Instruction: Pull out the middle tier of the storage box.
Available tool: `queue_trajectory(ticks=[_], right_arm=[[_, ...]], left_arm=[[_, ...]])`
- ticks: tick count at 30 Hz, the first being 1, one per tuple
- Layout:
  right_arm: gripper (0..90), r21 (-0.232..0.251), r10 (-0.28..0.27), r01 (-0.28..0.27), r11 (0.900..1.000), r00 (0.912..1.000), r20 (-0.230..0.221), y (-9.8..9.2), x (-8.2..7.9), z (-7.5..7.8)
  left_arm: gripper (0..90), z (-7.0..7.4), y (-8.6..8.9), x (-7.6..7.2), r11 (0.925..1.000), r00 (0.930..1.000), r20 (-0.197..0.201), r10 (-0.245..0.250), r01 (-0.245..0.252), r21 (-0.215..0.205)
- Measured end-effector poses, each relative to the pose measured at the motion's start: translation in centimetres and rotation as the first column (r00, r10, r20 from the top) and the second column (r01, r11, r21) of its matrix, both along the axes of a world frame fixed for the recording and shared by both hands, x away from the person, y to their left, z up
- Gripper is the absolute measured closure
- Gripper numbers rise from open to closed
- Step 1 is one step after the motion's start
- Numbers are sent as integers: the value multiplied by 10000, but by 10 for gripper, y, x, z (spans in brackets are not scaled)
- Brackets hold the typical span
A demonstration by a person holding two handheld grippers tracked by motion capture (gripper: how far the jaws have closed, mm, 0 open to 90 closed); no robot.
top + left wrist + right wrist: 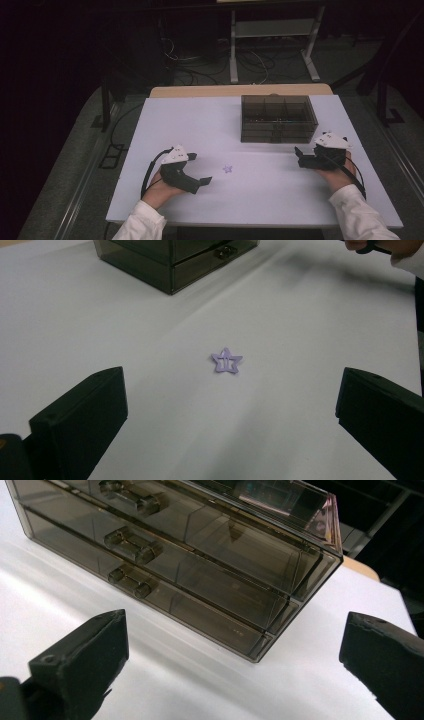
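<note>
At frame centre of the left gripper view the purple star clip (226,361) lies untouched between your left gripper's (230,415) spread jaws, so you are at the approach step: advance, then close, while your right gripper (235,655), jaws also spread, faces the smoked drawer box (200,565).

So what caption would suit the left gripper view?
Open left gripper facing a purple star hair clip on the white table.

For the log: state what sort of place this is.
Probably a lab or recording workspace, not a home: a bare white table holding just a smoky drawer box and a purple star clip, loose cables and metal stand legs behind.
</note>
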State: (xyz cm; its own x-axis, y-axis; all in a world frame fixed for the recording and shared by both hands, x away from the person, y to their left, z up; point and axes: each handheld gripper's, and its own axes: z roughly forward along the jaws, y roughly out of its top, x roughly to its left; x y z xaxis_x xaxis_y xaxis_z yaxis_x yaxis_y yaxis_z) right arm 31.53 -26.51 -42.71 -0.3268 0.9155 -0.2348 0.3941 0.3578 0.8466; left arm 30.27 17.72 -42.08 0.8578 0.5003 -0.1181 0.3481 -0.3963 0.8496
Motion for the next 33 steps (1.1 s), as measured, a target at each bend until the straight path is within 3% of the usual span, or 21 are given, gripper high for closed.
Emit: queue_trajectory(ticks=[7, 16, 23, 33], right_arm=[[0, -672, -22, 37, 9977, 9998, 216, 4, -1, -1], [0, -1622, 26, 47, 9867, 9990, 450, 9, -2, -3], [0, -2617, 76, 129, 9651, 9970, 769, 13, -4, -4], [10, -3560, 138, 237, 9342, 9946, 1024, 19, -6, -5]], left_arm=[[0, 0, 0, 0, 10000, 10000, 11, -4, 4, -2], [0, 0, 0, 0, 10000, 10000, 9, -12, 12, 10], [0, 0, 0, 0, 10000, 10000, 4, -14, 14, 9], [0, 0, -1, 0, 10000, 10000, -12, -2, 2, 27]])
